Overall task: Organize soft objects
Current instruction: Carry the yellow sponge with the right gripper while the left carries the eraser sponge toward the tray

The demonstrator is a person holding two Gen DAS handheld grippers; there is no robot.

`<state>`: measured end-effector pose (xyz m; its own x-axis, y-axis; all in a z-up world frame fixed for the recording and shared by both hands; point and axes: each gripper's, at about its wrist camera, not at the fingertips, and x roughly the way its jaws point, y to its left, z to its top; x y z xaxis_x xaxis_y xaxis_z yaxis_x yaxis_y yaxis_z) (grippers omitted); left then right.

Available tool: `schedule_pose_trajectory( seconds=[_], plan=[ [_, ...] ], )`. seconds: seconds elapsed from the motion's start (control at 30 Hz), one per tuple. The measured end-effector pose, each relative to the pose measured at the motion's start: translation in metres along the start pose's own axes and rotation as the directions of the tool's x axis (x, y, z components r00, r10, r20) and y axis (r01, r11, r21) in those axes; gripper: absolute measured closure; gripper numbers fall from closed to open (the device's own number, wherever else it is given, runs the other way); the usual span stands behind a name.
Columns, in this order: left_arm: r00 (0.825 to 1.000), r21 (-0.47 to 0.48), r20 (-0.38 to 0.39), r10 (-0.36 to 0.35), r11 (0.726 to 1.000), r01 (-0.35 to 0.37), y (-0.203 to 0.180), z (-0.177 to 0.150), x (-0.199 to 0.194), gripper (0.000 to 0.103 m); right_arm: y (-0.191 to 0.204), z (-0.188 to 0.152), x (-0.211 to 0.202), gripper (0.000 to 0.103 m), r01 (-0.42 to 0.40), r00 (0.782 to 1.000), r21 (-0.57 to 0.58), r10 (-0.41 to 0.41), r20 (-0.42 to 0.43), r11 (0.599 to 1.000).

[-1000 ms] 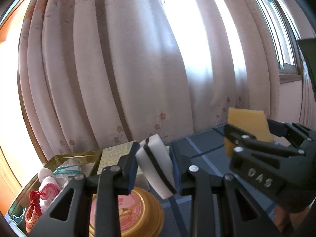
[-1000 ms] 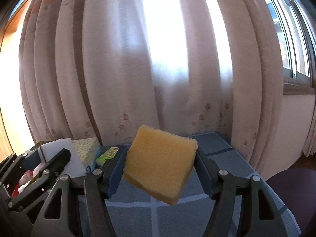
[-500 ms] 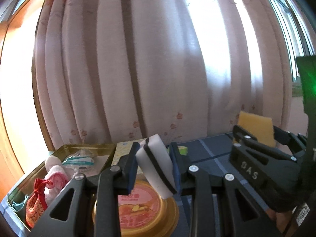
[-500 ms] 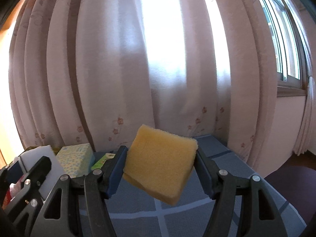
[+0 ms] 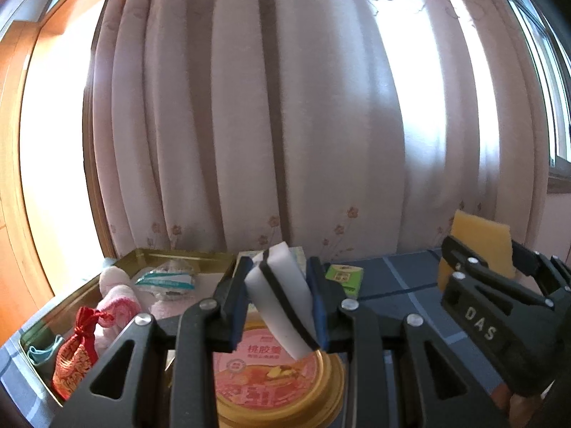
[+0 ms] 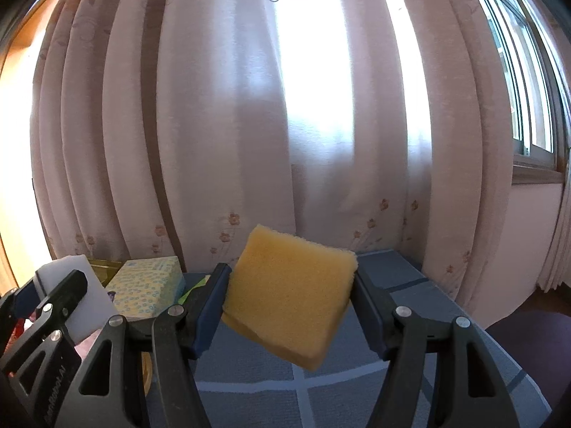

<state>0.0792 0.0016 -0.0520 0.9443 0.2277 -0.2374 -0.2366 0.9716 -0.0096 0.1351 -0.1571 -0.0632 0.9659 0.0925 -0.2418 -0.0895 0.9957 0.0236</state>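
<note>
Left gripper [image 5: 280, 305] fingers pinching tilted white sponge [image 5: 282, 299] — right gripper [image 6: 289, 296] fingers clamping yellow sponge [image 6: 291, 292] edge to edge

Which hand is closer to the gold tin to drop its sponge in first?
Probably the left. The left gripper holds the white sponge right beside the gold tin, while the right gripper with the yellow sponge is farther right.
</note>
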Motion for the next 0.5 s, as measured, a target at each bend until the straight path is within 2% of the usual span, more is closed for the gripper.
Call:
schedule_pose_trajectory(
  seconds=[0.17,0.5],
  plan=[
    [1.000,-0.020,0.001,0.008,1.000,-0.008,0.005,0.000,-0.001,0.074,0.000,0.000,0.000,0.034,-0.002,1.000,-0.001,0.002,0.002,1.000],
    [1.000,-0.027,-0.005,0.005,1.000,-0.005,0.015,-0.004,-0.006,0.074,0.005,-0.001,-0.006,0.034,-0.066,0.998,0.000,0.066,0.017,0.998]
  ],
)
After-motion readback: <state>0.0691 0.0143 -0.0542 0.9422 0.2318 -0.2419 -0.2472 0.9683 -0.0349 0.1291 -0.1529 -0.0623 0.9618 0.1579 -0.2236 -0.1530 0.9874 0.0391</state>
